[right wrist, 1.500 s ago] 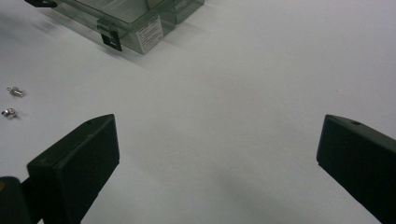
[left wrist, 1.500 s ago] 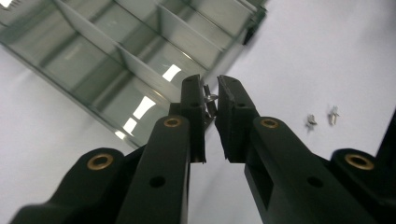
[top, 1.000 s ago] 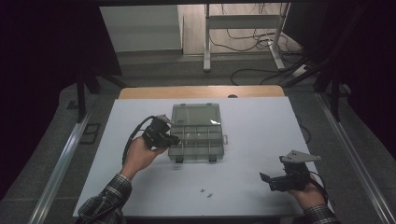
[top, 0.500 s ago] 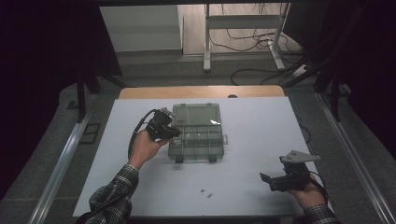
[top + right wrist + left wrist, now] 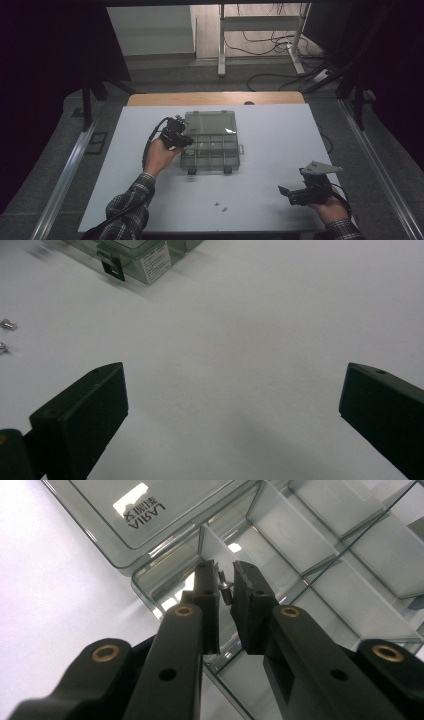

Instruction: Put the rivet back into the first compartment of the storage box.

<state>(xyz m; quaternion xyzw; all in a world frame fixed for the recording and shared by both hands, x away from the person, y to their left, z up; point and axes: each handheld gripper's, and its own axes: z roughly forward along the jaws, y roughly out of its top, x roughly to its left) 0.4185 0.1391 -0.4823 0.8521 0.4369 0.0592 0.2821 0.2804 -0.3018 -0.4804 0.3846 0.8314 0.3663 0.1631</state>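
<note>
Metal screw (image 5: 226, 587) pinched in left claw (image 5: 225, 587) over organizer box (image 5: 320, 565).

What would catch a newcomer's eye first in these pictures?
Probably the clear plastic organizer box lying open in the middle of the white table, with the left tool pinching a small screw over one of its compartments. Next, the right tool wide open near the table's front right, and two loose screws near the front edge.

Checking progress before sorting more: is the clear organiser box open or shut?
Open. The clear plastic compartment box has its lid folded back flat, dividers exposed.
</note>
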